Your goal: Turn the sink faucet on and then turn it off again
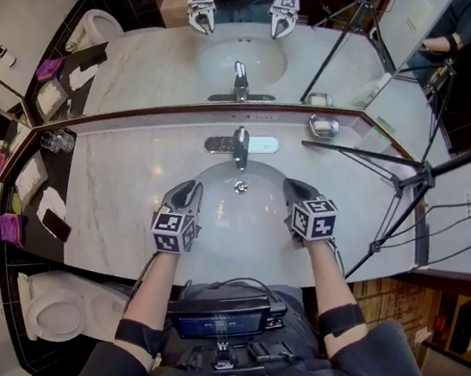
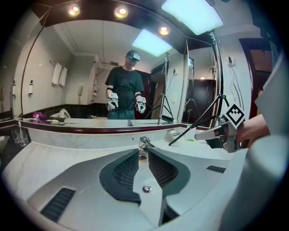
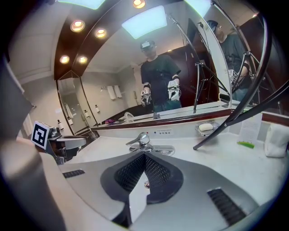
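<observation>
The chrome single-lever faucet point(image 1: 240, 146) stands at the back of the white oval sink point(image 1: 214, 215), its handle point(image 3: 137, 139) lying low over the spout. I see no water running. My left gripper point(image 1: 188, 188) hovers over the basin's left rim, its jaws a narrow gap apart with nothing between them; through the gap show the faucet point(image 2: 145, 143) and the drain point(image 2: 146, 188). My right gripper point(image 1: 293, 187) hovers over the basin's right rim, shut and empty, its tips point(image 3: 144, 155) aimed at the faucet. Both stay short of the faucet.
A soap dish point(image 1: 323, 126) sits right of the faucet. A black tripod point(image 1: 402, 176) stands on the counter's right part, one leg reaching toward the faucet. Glasses point(image 1: 57, 142) and a phone point(image 1: 56, 225) lie far left. The mirror backs the counter; a toilet point(image 1: 57, 310) is lower left.
</observation>
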